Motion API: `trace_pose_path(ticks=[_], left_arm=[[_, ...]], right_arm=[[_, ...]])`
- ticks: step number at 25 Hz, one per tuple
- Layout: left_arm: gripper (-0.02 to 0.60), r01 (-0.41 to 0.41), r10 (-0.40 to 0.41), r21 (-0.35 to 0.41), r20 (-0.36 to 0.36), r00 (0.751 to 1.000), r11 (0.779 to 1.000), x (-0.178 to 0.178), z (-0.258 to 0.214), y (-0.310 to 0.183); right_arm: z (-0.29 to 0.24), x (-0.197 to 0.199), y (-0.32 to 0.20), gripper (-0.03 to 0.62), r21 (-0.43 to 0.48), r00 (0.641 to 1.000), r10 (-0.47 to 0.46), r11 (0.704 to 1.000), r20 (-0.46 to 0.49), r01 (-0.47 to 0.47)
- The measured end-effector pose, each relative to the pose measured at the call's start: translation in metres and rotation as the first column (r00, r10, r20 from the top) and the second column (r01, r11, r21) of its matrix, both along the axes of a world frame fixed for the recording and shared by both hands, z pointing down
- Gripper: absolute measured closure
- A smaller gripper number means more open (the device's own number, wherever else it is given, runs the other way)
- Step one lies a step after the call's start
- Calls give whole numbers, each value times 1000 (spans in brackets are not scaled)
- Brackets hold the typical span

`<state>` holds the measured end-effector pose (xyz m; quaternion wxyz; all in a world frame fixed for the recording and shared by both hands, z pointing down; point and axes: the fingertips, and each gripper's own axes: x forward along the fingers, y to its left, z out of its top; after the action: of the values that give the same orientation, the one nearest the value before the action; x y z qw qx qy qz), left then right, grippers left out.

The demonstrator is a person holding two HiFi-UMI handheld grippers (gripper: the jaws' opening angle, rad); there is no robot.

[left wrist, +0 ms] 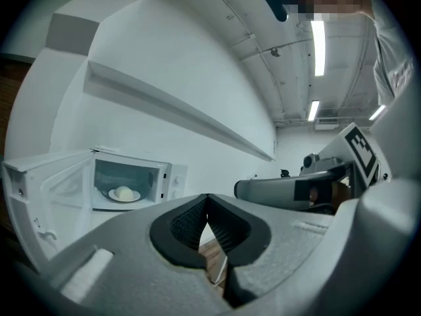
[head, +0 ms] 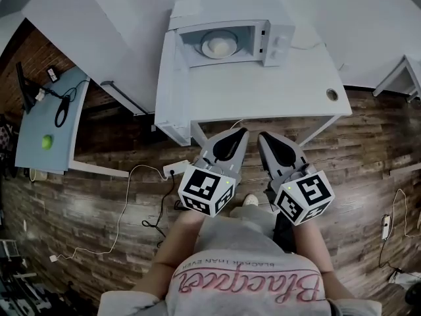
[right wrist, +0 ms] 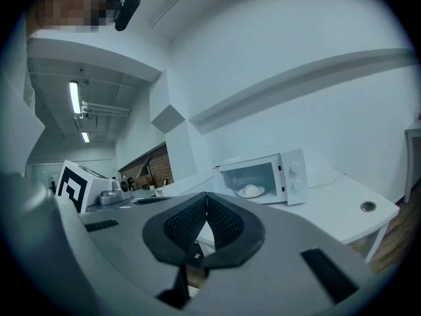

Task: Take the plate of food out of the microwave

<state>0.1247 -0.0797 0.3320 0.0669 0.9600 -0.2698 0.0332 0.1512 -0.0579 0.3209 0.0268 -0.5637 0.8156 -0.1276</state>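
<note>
Microwave (head: 227, 41) sits at the back of the white table (head: 263, 94), its door (left wrist: 49, 189) swung wide to the left. Inside, on the floor of the cavity, rests the plate (head: 219, 46) with a pale round bun (left wrist: 123, 191) on it — untouched. Both grippers hang low by the person's body, well short of the table's near edge. The left gripper (head: 239, 133) has its jaws pressed together with nothing between them. The right gripper (head: 263, 137) is likewise closed and empty — tips pointing toward the table.
</note>
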Motion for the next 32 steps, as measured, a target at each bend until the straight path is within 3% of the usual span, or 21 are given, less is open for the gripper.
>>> trace_pose_path(ticks=[12, 20, 32], left_arm=[[575, 93, -94, 36, 10, 996, 995, 30, -1, -16], [575, 121, -121, 15, -8, 993, 993, 30, -1, -14], [575, 146, -145, -29, 49, 988, 989, 34, 20, -27]], right_arm=[[1, 34, -20, 582, 6, 998, -65, 998, 16, 65], [-1, 38, -12, 582, 32, 996, -73, 997, 47, 72], [11, 42, -24, 582, 23, 983, -121, 993, 136, 119]])
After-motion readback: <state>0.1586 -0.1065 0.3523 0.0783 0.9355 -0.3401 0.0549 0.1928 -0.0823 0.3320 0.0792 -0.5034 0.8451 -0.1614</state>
